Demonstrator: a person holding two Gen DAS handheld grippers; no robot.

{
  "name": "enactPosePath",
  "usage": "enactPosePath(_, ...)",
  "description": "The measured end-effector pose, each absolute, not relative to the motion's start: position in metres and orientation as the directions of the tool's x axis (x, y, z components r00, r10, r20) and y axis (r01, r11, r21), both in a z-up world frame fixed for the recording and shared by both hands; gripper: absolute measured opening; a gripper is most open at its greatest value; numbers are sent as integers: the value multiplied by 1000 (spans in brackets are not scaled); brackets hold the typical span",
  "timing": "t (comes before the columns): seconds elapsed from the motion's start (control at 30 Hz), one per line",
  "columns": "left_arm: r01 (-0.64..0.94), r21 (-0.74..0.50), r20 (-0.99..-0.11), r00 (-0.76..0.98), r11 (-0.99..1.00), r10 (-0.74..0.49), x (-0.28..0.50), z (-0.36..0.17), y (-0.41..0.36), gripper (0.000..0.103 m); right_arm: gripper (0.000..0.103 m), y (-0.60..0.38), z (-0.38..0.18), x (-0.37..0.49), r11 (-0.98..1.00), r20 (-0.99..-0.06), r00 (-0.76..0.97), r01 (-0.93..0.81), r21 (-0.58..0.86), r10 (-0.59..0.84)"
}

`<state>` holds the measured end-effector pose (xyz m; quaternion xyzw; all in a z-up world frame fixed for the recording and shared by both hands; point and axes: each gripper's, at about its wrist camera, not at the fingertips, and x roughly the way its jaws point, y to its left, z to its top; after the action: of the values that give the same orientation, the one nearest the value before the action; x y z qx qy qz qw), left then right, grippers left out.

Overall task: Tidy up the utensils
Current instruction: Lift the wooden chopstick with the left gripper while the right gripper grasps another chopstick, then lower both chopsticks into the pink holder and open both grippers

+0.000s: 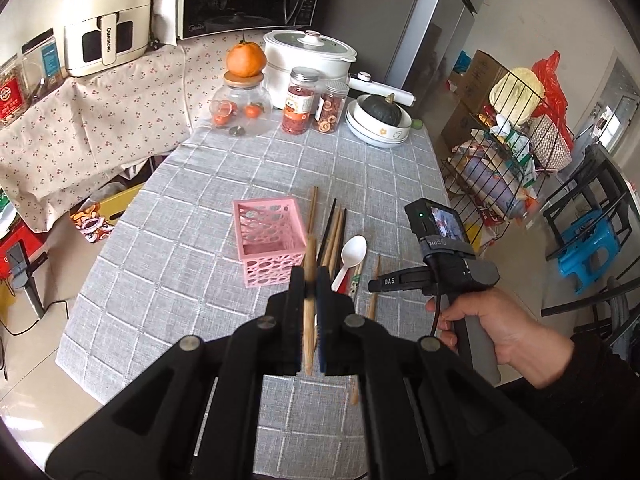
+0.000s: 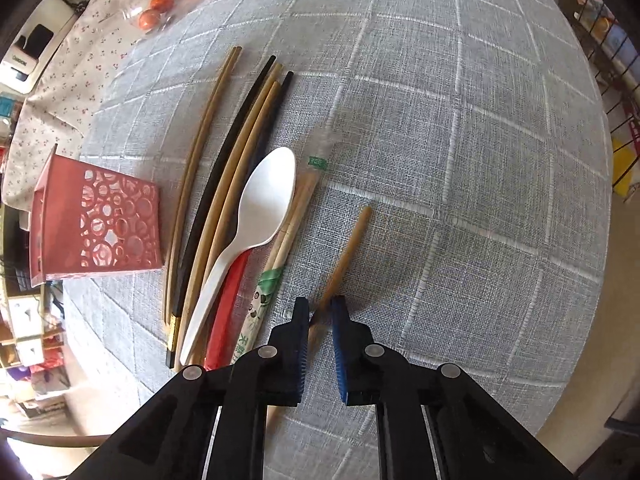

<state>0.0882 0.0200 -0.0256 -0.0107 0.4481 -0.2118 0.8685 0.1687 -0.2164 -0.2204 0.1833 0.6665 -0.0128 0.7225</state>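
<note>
My left gripper point(image 1: 311, 280) is shut on a wooden chopstick point(image 1: 308, 336), held upright-tilted just in front of the pink perforated basket point(image 1: 268, 236). The basket stands upright and looks empty. Right of it lie several wooden and black chopsticks point(image 2: 224, 168), a white plastic spoon point(image 2: 260, 208), a red wrapped item point(image 2: 228, 312) and paper-wrapped disposable chopsticks point(image 2: 280, 256). A lone wooden chopstick point(image 2: 348, 248) lies apart on the right. My right gripper point(image 2: 320, 310) points steeply down and is shut on that chopstick's near end. In the left wrist view a hand holds the right gripper point(image 1: 378, 284).
The grey checked tablecloth point(image 1: 200, 280) covers the table. At the far end stand a glass jar of small oranges point(image 1: 240, 108), two food jars point(image 1: 298, 102), stacked bowls with a squash point(image 1: 378, 120) and a white cooker point(image 1: 308, 56). A wire rack point(image 1: 500, 152) stands beyond the right edge.
</note>
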Motion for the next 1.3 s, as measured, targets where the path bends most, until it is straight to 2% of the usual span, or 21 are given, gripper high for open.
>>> enactPosePath(0.1,361,-191,-755,540,913,-372,85,-16,25,6,6,-220,-211,169,931,-962,145,252,262,232)
enactPosePath(0.4,303,-139,-638,700,943,-319,72,18,45,6,6,-224,-107,136,943,-879,412,114,312,241)
enactPosePath(0.73,254,-122,-467,838,959,-281,70,48,52,6,6,-185,-6,102,971,-688,692,-85,224,219)
enactPosePath(0.87,238,-132,-407,872,962,-272,75,48,52,6,6,-173,21,106,970,-618,752,-128,207,231)
enactPosePath(1.13,225,-143,-407,874,964,-264,97,36,44,6,6,-159,49,103,947,-526,795,-188,259,302)
enactPosePath(1.3,228,-133,-432,863,965,-263,110,28,34,6,6,-151,37,116,938,-546,770,-202,282,330)
